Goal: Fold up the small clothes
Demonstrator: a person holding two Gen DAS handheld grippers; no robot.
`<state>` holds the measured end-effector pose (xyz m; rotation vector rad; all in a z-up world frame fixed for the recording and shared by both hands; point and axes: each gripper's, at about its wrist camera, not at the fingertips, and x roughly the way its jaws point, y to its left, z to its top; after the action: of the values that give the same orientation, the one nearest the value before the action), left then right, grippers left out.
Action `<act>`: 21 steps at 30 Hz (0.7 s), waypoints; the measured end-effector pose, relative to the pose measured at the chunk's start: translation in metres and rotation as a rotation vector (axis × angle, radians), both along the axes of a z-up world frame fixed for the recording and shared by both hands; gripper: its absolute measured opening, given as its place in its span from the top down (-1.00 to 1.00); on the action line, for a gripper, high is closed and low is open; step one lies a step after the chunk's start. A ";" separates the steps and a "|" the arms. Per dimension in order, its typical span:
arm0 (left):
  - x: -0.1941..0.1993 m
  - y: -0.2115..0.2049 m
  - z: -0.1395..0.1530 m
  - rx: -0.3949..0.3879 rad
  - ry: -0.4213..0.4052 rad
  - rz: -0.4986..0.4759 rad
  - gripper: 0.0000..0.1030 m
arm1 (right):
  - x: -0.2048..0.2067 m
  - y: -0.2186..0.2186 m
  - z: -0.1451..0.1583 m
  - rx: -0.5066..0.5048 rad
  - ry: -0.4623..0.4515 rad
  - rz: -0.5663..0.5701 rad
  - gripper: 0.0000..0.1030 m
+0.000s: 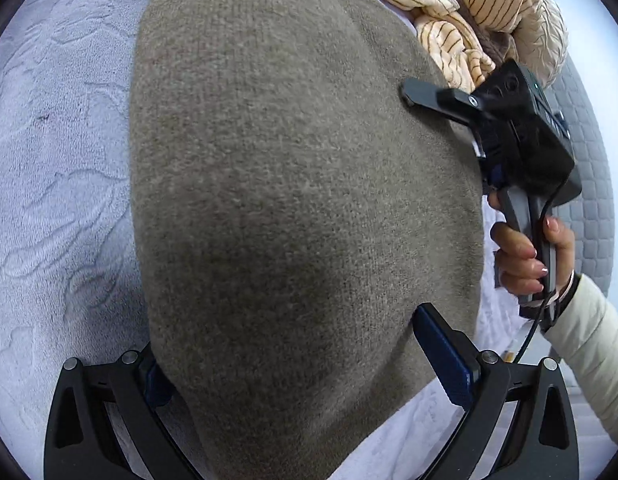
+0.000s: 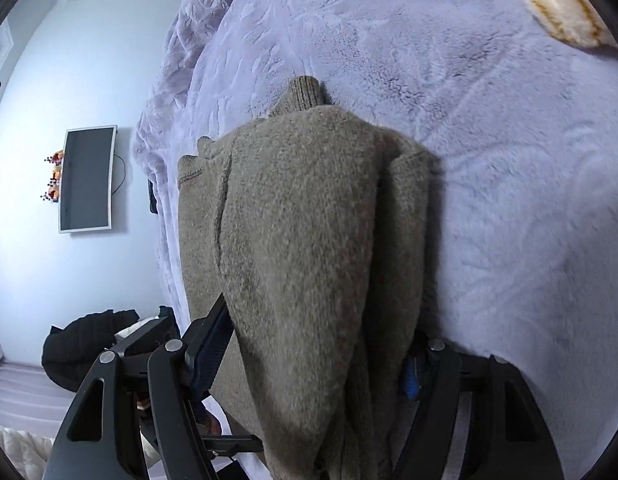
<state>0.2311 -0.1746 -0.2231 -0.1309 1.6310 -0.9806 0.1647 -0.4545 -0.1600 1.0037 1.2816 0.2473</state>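
Olive-brown knitted wool, a small sweater [image 2: 309, 240], spread on a pale lilac plush blanket [image 2: 489, 160] that covers a bed. Partly folded: sides turned inward over the body, ribbed collar [image 2: 305, 94] pointing away in the right wrist view. Fills almost the whole left wrist view [image 1: 301, 200], draped over and between the fingers there. Left gripper [image 1: 305, 360] spread wide, its blue-padded fingers [image 1: 445, 360] standing apart on both sides of the cloth, not pinching it; near edge of the sweater lying across the gap. Right gripper [image 2: 313, 360] also opened wide, one finger [image 2: 209, 348] at the left side of the sweater, the other mostly hidden under a fold on the right; cannot tell if the cloth is really pressed, but the gap is large. In the left wrist view, right gripper seen from outside [image 1: 521, 140], held by a hand [image 1: 525, 256] with a cream sleeve, one black finger tip touching the sweater edge. Beyond the sweater, a heap of cream striped clothes [image 1: 469, 12]. Further out, a white wall with a dark screen [image 2: 87, 178] and a black bag [image 2: 89, 344] on the floor.
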 end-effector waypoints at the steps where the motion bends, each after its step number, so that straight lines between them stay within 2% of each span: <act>1: -0.001 0.000 0.000 0.007 -0.005 0.004 -0.97 | 0.002 0.001 -0.004 0.003 0.011 0.000 -0.43; 4: -0.002 0.002 0.003 0.016 -0.022 0.034 -0.91 | 0.004 0.001 -0.010 0.003 0.037 -0.025 -0.38; 7: -0.003 0.012 0.008 0.021 -0.048 0.071 -0.59 | 0.003 0.002 -0.004 -0.037 0.043 -0.026 -0.17; 9: -0.003 0.023 0.013 0.000 -0.052 0.087 -0.31 | -0.001 0.001 0.000 -0.038 0.039 -0.045 -0.05; 13: -0.002 0.035 0.026 -0.032 -0.062 0.083 -0.06 | -0.008 0.003 0.011 -0.007 0.010 -0.078 0.05; 21: -0.001 0.054 0.061 -0.098 -0.073 0.096 -0.04 | -0.018 0.020 0.045 0.041 -0.046 -0.103 0.06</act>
<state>0.2305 -0.1205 -0.1623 -0.2352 1.4967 -0.9802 0.1469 -0.4349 -0.1147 1.0897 1.1833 0.2172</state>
